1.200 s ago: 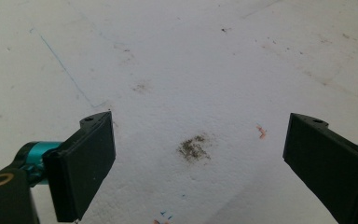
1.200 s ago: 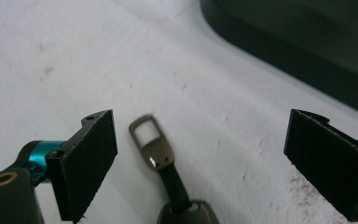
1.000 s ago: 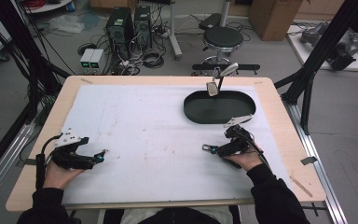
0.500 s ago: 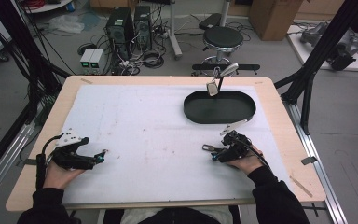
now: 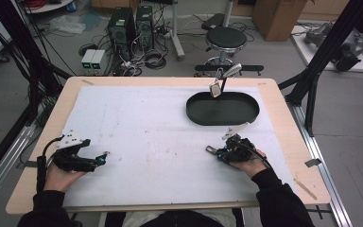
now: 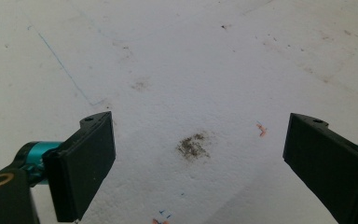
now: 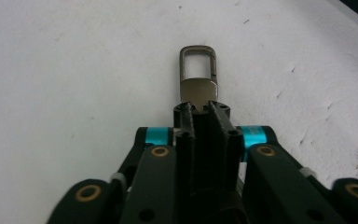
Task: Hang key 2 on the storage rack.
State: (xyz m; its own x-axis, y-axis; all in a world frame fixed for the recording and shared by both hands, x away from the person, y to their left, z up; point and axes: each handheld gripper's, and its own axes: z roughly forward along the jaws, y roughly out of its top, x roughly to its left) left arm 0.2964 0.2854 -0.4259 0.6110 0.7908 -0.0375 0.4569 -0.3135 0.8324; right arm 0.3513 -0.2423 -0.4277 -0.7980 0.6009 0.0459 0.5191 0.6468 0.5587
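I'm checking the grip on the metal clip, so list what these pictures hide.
- Metal clip, right gripper view: its rear end is hidden between the shut fingers.
- Metal clip, high view: too small to show detail.
- Left gripper, left gripper view: both fingers are cut off by the bottom edge.

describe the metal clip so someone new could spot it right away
Start at the black oval tray at the far right of the white table cover, then come toward the person to the right hand-held gripper. Pinched between its jaws is a small dark metal snap clip, the one shiny thing there, with a rectangular loop.
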